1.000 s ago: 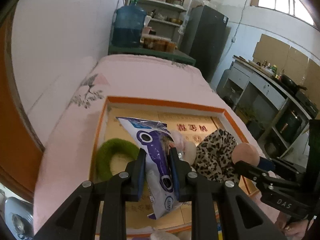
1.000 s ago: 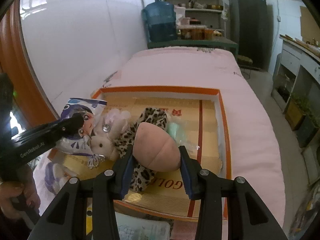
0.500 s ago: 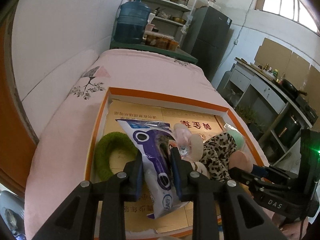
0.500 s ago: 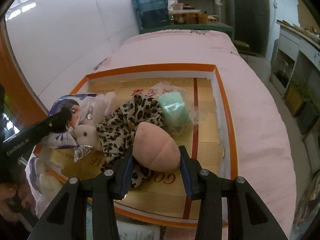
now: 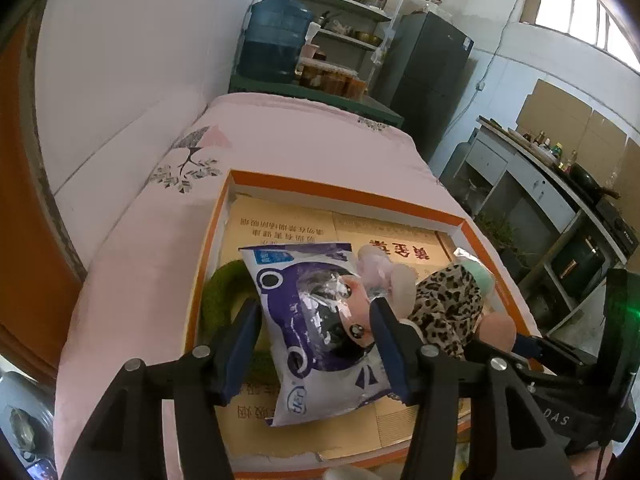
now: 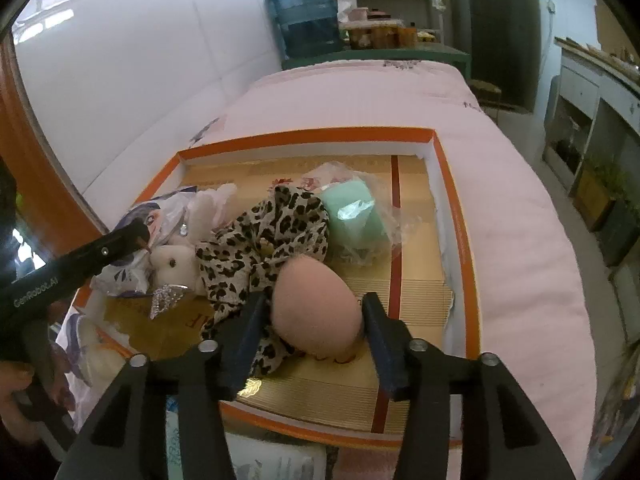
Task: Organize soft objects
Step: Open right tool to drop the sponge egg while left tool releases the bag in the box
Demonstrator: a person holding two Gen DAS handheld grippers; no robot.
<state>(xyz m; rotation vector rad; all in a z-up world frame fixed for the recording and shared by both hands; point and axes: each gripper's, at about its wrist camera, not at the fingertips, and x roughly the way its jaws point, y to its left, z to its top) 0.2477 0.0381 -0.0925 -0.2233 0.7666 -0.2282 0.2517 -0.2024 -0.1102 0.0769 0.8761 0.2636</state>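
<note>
Shallow orange-rimmed tray (image 5: 344,196) lying on a bed with a pink cover (image 5: 280,148), lined with gold printed cardboard. Left tongs (image 5: 316,344) spread wide, jaws just opened, either side of a purple-and-white printed packet (image 5: 312,336) that lies flat on the tray floor; a clear gap on the left jaw, the right jaw close to the packet's edge (contact there hard to judge), no squeeze on it. Green fuzzy ring (image 5: 218,300) partly under the packet's left side, against the tray's left wall. Right tongs (image 6: 314,320) likewise parted, jaws just opened, straddling a peach-coloured soft ball (image 6: 316,312) resting on the tray's near part; a narrow gap at each pad, so nothing gripped. Leopard-print cloth (image 6: 272,240) spread just behind and left of the ball, touching it and reaching under the left jaw. Small white plush rabbit (image 6: 176,264) with a glittery silver bow pressed against the cloth's left edge, next to the packet. Mint-green soft block in clear wrapping (image 6: 354,220) beyond the cloth, toward the tray's far right. Seen from the right wrist, left tongs reaching in from the left over the packet and rabbit, a person's hand (image 6: 16,380) on the handle at the lower left edge.
</note>
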